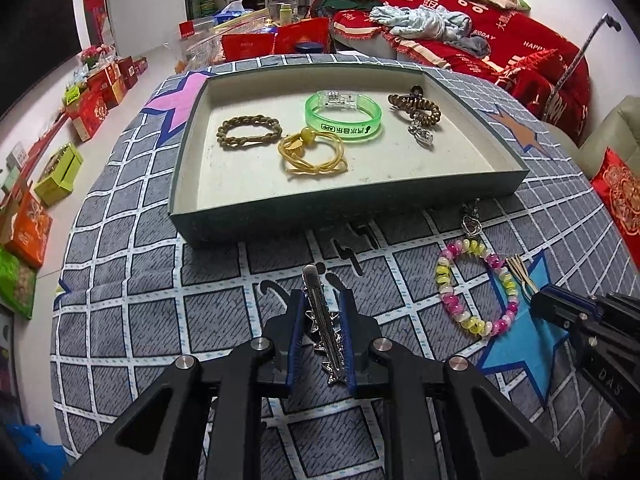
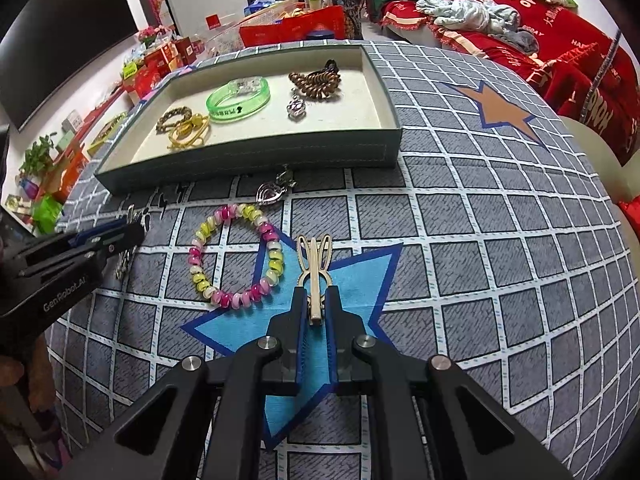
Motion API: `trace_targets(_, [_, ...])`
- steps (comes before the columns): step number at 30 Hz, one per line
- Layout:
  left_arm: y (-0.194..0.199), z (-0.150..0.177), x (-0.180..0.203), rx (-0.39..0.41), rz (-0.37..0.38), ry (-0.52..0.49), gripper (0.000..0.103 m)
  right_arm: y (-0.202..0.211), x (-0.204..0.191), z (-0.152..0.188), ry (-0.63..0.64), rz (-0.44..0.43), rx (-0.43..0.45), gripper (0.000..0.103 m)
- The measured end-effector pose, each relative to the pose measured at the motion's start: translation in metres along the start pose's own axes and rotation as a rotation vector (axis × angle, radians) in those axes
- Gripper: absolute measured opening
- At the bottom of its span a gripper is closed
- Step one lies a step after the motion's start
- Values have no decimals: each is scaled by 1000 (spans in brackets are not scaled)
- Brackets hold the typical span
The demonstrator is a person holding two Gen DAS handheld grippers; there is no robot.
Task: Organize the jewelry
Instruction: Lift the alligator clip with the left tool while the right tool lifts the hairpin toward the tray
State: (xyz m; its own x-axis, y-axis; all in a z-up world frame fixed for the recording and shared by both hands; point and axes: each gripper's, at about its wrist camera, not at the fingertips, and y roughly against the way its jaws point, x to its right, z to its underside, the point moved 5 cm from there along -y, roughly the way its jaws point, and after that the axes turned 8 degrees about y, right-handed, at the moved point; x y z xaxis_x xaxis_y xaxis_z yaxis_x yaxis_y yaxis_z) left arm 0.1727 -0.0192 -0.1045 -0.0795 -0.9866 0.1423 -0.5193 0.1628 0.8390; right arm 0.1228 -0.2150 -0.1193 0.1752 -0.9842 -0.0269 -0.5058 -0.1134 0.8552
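Jewelry: two clips pinched at once, tray ahead of both claws.

Left claw (image 1: pixel 320 304) is nearly closed on the silver star-studded hair clip (image 1: pixel 322 320), which lies lengthwise between its pads; right claw (image 2: pixel 316 300) is closed tight on the tail of the gold clip (image 2: pixel 315 276), whose forked end juts forward. Beaded bracelet (image 2: pixel 236 256) with its heart charm (image 2: pixel 270 194) lies on the cloth between the two claws, just short of the tray (image 1: pixel 348 216), which holds four pieces already. Risks, as I judge them: the thin metal may pivot or slip from the pads on lifting; a low carry could catch the tray's near wall; either claw swinging inward could snag the bracelet or hit the other.
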Motion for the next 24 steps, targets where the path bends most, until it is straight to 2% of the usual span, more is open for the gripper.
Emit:
trace_targets(13, [40,-11,0,68,56,-17,34,33,7,-28,-39,-29,91,9])
trace_targets(24, [56,-26,8,104,85,-41,34,49,10,-54,-38,-41,138,9])
